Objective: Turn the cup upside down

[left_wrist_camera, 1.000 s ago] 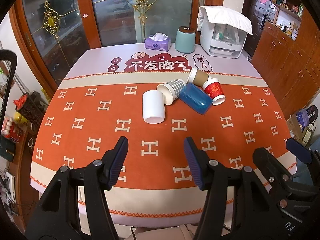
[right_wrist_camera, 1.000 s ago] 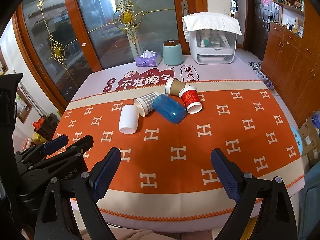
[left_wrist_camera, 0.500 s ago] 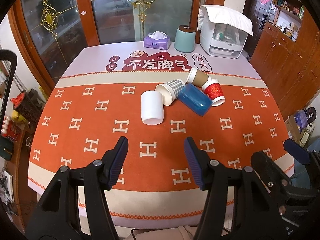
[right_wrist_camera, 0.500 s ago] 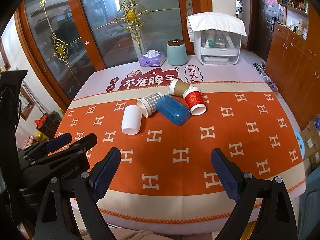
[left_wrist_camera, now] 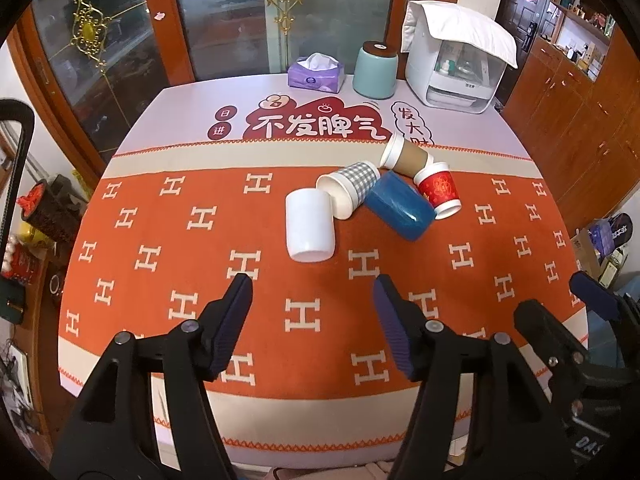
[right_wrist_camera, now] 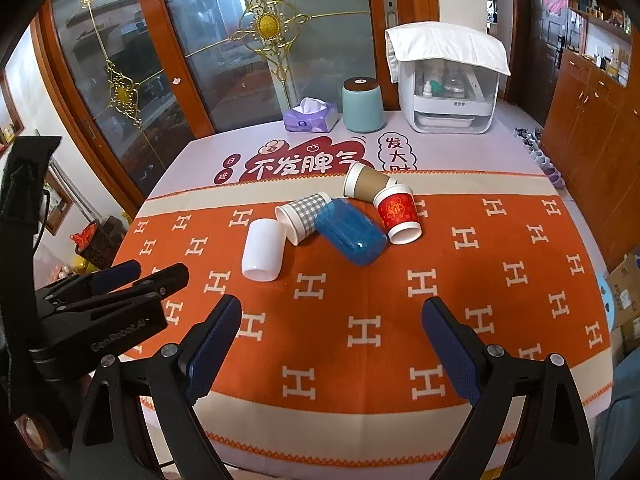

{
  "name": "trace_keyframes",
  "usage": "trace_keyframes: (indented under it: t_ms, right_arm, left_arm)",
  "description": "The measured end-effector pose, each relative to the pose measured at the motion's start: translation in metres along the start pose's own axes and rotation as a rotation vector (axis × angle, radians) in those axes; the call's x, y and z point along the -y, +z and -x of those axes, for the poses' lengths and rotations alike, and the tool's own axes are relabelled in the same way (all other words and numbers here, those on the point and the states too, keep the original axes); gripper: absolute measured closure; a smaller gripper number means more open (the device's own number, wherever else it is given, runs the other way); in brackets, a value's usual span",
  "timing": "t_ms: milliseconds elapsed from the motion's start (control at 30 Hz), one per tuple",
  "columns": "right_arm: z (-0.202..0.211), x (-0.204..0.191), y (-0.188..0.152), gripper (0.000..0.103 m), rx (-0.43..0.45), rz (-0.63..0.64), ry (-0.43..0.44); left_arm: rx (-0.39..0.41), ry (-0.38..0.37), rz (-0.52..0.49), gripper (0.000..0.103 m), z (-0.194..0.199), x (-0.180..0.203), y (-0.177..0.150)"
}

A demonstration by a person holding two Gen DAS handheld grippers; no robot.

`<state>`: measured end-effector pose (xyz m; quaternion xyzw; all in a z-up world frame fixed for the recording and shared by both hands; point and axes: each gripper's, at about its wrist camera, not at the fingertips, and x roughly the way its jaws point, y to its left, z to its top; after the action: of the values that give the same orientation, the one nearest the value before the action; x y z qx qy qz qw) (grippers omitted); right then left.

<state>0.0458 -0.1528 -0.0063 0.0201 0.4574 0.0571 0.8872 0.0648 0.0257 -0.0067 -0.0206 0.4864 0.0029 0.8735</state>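
Several cups lie on their sides in a cluster mid-table: a white cup (left_wrist_camera: 309, 226) (right_wrist_camera: 263, 249), a grey checked paper cup (left_wrist_camera: 349, 189) (right_wrist_camera: 305, 214), a blue cup (left_wrist_camera: 399, 210) (right_wrist_camera: 351, 230), a red paper cup (left_wrist_camera: 438, 193) (right_wrist_camera: 397, 213) and a brown paper cup (left_wrist_camera: 406, 157) (right_wrist_camera: 366, 187). My left gripper (left_wrist_camera: 312, 312) is open and empty above the table's near part, well short of the white cup. My right gripper (right_wrist_camera: 332, 336) is open and empty, also near the front edge. Each gripper shows at the edge of the other's view.
The table wears an orange cloth (left_wrist_camera: 160, 240) with white H marks. At the far edge stand a purple tissue box (left_wrist_camera: 316, 73), a teal canister (left_wrist_camera: 376, 70) and a white appliance (left_wrist_camera: 456, 68) with a cloth on top. Glass doors are behind, wooden cabinets at right.
Both grippers have drawn back and risen slightly; the table and cups look a little farther away. The cups have not moved. Both jaws stay open.
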Motion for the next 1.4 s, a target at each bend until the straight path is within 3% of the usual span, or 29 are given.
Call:
trace_keyframes:
  t_ms: [167,333,633,933,1233,1400]
  right_arm:
    - [-0.025,0.006,0.02,0.01,-0.022,-0.003,0.006]
    - [-0.057,0.013,0.038,0.01,-0.039,-0.003,0.001]
    - [-0.125,0.029,0.053,0.01,-0.086,-0.016,-0.003]
    - [-0.176,0.042,0.052,0.01,-0.14,-0.033,0.022]
    - [-0.206,0.057,0.04,0.01,-0.209,-0.07,0.032]
    - [-0.215,0.07,0.036,0.01,-0.235,-0.103,0.037]
  left_arm:
    - [-0.003,0.009,0.001,0.036,-0.012,-0.001,0.019]
    - [-0.025,0.015,0.001,0.036,-0.035,-0.001,0.034]
    - [-0.131,0.008,0.037,0.036,-0.105,-0.007,0.055]
    - [-0.255,-0.065,0.181,0.036,-0.187,-0.032,0.064]
    - [-0.342,-0.062,0.292,0.036,-0.246,-0.047,0.061]
    - [-0.372,-0.042,0.284,0.036,-0.267,-0.04,0.058]
